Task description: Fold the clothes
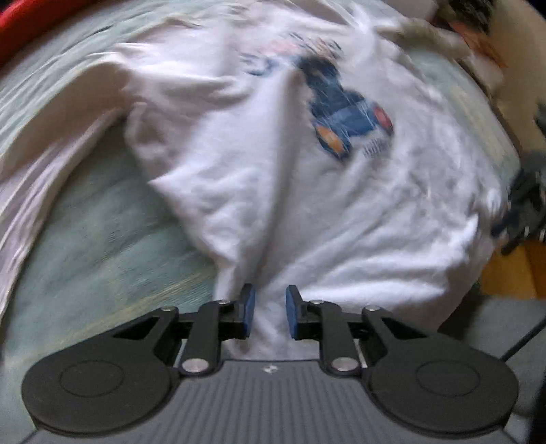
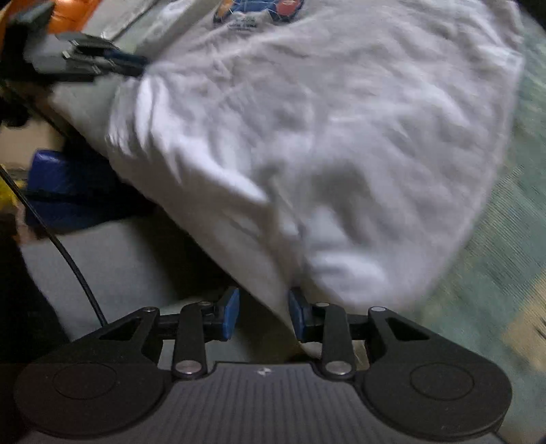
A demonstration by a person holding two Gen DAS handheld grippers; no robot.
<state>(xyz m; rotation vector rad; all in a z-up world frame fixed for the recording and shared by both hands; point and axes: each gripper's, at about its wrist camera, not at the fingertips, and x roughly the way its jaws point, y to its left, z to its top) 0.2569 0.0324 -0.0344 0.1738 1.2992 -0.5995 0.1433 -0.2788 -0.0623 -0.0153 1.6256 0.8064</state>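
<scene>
Right, both views are smeared by motion blur, so detail is limited. Far left in my left wrist view there's a red edge [image 1: 20, 24] in the top corner, then the pale green bedspread [image 1: 102, 232] with a pinkish-white sheet [image 1: 30, 191] bunched along it. The white t-shirt [image 1: 273, 177] lies spread over the bedspread, blue car print [image 1: 344, 119] face up. My left gripper [image 1: 269, 312] has its jaws slightly apart, with a gathered fold of shirt running between the blue pads [image 1: 248, 307]; I can't tell if they press on it. At the right edge the right gripper [image 1: 522, 208] sits at the shirt's far corner, orange surface [image 1: 512, 269] below it. In the right wrist view, a blue object [image 2: 68, 191] and black cable [image 2: 68, 259] hang off the bed on the left, over a grey floor [image 2: 119, 269]. The right gripper's jaws stand partly apart, shirt hem against the right pad only, left pad clear, so nothing is clamped.
</scene>
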